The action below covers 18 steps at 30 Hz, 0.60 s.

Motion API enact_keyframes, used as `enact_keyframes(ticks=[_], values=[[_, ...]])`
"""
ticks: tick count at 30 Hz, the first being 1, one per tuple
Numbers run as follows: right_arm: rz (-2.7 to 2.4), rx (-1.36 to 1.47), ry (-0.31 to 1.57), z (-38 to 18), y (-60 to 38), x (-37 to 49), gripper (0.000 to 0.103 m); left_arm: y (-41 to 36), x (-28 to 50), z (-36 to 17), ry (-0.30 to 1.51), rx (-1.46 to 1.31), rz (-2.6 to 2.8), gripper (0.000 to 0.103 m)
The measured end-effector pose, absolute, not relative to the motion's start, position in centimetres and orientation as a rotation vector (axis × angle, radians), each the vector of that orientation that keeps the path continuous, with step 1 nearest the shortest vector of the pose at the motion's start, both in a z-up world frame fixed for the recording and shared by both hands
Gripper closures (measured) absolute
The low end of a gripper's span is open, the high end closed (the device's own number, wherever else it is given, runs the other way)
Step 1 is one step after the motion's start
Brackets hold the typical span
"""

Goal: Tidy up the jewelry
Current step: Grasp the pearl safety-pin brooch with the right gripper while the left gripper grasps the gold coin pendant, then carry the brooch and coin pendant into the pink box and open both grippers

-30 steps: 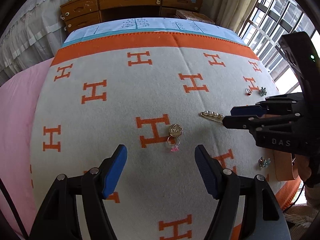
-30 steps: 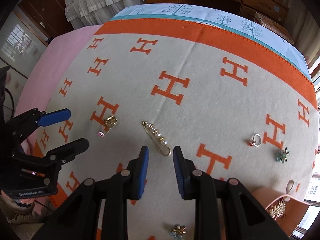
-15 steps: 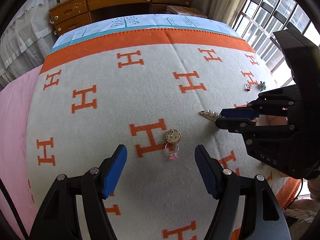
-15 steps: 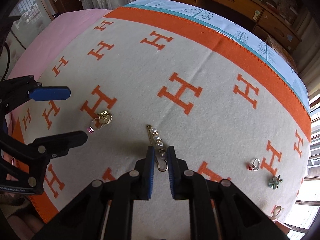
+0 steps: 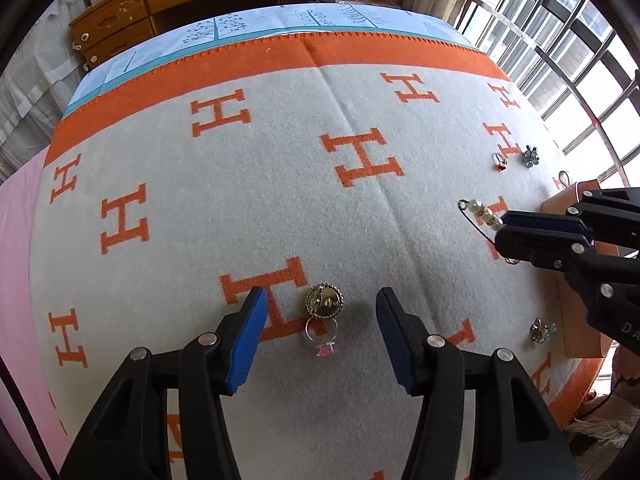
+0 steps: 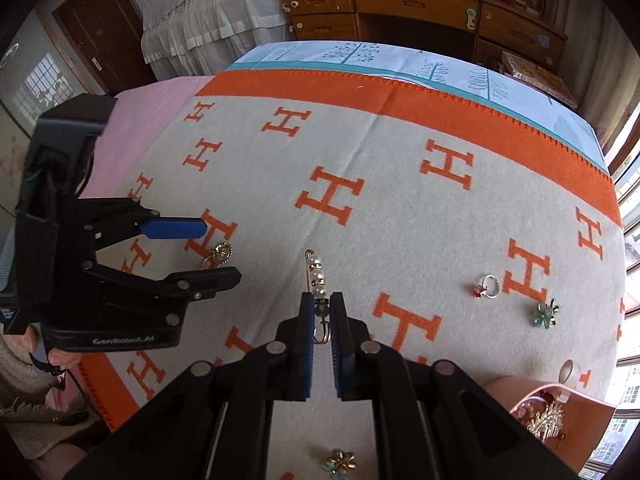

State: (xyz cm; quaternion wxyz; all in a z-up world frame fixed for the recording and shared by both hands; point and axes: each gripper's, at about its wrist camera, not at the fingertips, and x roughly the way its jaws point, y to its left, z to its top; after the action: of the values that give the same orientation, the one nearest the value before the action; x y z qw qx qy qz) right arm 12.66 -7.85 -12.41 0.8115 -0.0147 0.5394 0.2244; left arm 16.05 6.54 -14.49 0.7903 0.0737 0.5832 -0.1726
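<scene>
The pearl pin (image 6: pixel 318 276), loose on the blanket (image 6: pixel 400 216) a second ago, is now clamped at its clasp end by the right gripper (image 6: pixel 321 312): pickup made, pink pouch (image 6: pixel 576 412) likely next. Its long axis runs straight out from the fingertips. The left gripper (image 5: pixel 320 322), jaws closing, straddles a gold charm (image 5: pixel 325 301) and pink-stone ring (image 5: pixel 322 334), untouched.

Matt woollen blanket (image 5: pixel 280 208); shiny gold metal brooch (image 5: pixel 325 300); glossy pearl pin (image 6: pixel 318 276); scuffed, varnished wooden dresser (image 6: pixel 420 4).
</scene>
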Motion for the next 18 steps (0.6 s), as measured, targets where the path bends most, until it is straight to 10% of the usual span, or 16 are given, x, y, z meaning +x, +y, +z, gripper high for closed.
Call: enact_keyframes(ticks=[7,18], values=[[0.483,0.046,1.138,-12.2,-9.6,11.9,0.096,5.5,16.4,-14.4,1.275,0.194,-0.339,0.085],[0.446,0.167,1.054,-9.9,-13.6,9.6,0.096,5.4,16.7,-11.7,1.278,0.079,-0.289,0.086]])
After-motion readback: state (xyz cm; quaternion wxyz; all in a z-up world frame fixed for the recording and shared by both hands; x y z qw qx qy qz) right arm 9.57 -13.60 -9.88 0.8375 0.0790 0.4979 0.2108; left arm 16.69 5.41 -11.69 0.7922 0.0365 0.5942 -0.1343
